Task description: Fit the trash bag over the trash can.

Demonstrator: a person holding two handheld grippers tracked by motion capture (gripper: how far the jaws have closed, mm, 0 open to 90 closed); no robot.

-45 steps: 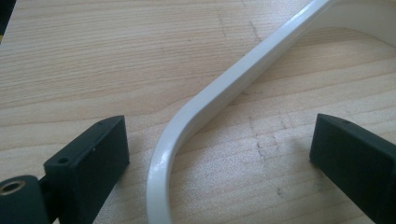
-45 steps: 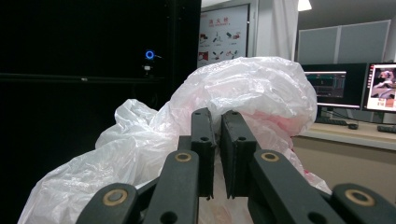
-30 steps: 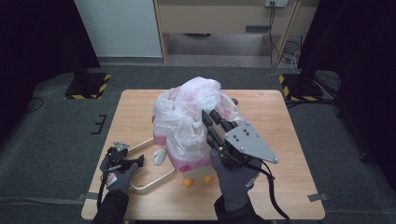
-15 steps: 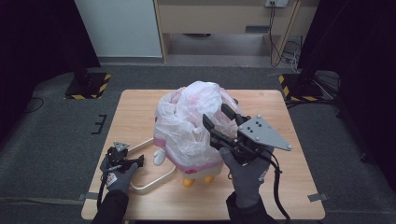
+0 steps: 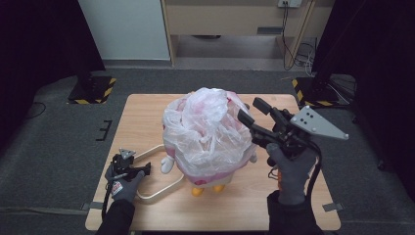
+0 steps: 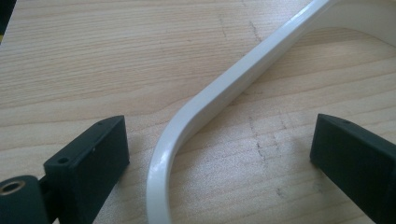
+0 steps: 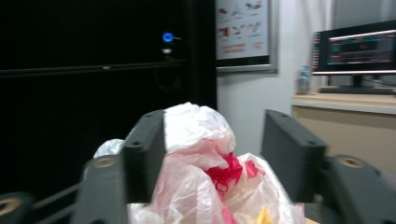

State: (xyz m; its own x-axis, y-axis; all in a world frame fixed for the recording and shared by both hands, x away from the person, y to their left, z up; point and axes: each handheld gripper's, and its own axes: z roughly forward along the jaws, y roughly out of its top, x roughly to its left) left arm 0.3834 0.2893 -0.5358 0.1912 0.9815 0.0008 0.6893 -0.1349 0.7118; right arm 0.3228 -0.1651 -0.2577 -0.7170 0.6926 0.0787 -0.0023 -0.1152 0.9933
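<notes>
A plush toy with orange feet point(image 5: 205, 189) stands mid-table under a crumpled translucent plastic bag point(image 5: 205, 132). The bag point(image 7: 201, 154) shows pink and red through it. My right gripper point(image 5: 249, 108) hovers just off the bag's upper right side. Its jaws have just been closing and still stand open point(image 7: 215, 135), with the bag's top seen beyond the gap and nothing pinched. A white hoop point(image 5: 161, 188) lies flat at the front left. My left gripper point(image 5: 142, 169) rests low there, open, its jaws straddling the hoop's band point(image 6: 219, 88) without touching it.
The wooden table point(image 5: 147, 112) has bare room at its back left and front right. Black stands with striped bases sit on the floor at the back left point(image 5: 90, 90) and back right point(image 5: 318, 93). A cabinet point(image 5: 220, 19) and cables point(image 5: 293, 44) lie behind.
My right gripper has pulled away to the right from the bag's side and its jaws have come apart, letting the plastic go. The left gripper has stayed put over the hoop.
</notes>
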